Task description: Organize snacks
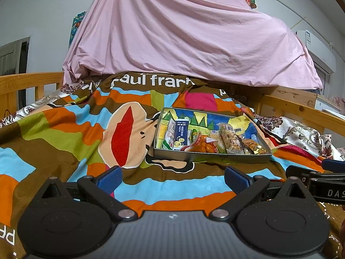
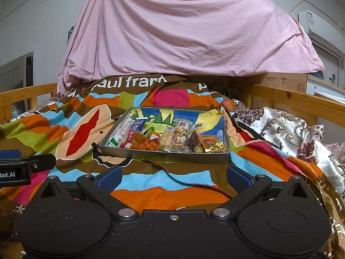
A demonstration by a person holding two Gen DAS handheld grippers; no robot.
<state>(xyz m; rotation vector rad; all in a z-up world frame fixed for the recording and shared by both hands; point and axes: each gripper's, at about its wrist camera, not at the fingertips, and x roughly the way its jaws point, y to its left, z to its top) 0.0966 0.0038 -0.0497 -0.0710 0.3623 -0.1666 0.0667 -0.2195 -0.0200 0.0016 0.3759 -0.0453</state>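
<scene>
Both tongs are hovering low over the bed, nearest the cameras: the left tongs [image 1: 171,180] and the right tongs [image 2: 172,178] are each standing wide apart, gripping nothing, side by side and aimed at the tin.

Behind everything a pink sheet [image 1: 183,32] is draping over a tall heap. Below it the bright patchwork blanket [image 1: 64,129] is covering the bed, with wooden rails [image 2: 291,101] running along both sides.

On the blanket a shallow metal tin [image 2: 163,156] is sitting, and the snacks [image 2: 172,138] are all lying inside it, crowded toward its near wall: a blue-and-white pack [image 1: 182,133] at the left, an orange pack [image 2: 146,143] beside it, clear-wrapped bars [image 1: 229,138] in the middle, a gold wrapper [image 2: 213,146] at the right. No snack is showing loose on the blanket.

Judging by that, the scene is fitting either a tin waiting to be sorted or one already filled; the pictures are not settling which. Any reach into it would be asking for a narrow pinch on one crinkly wrapper without dragging its neighbours
</scene>
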